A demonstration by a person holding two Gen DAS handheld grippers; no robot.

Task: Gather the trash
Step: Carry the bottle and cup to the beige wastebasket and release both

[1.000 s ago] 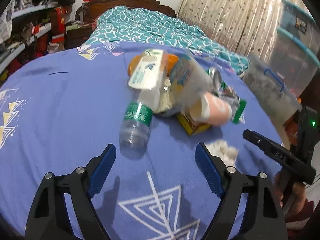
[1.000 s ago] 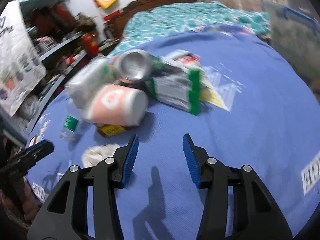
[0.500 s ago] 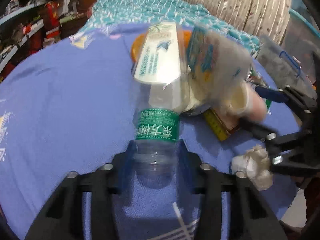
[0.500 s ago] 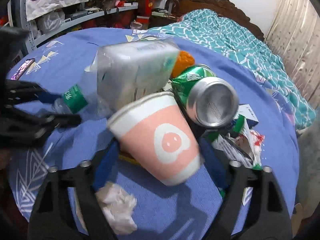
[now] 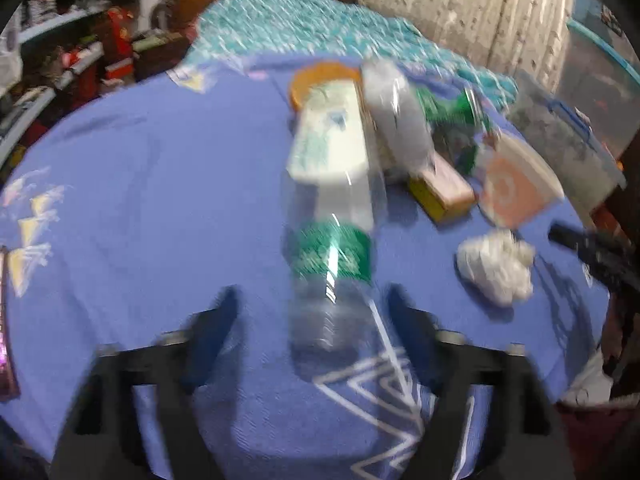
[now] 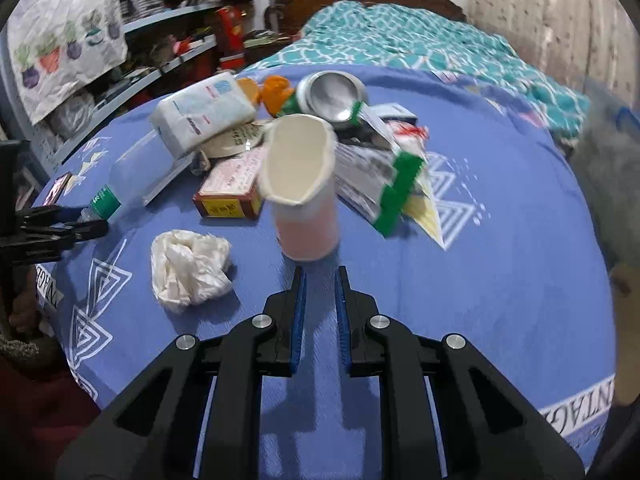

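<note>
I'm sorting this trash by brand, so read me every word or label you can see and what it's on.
"NTAG", cut off at the edge: white print on the blue cloth.
Print on the tissue pack: too small.
Print on the red and yellow box: too small.
Print on the green bottle label: blurred.

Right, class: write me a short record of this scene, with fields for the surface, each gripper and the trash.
Surface: blue patterned cloth
Left gripper: jaws opening; clear plastic bottle lies between them, not pressed
Right gripper: jaws closing, almost together, nothing seen between them
Just past its tips: pink paper cup, mouth up
Beside the cup: crumpled tissue
Pile behind: tissue pack, drink can, red-and-yellow box
</note>
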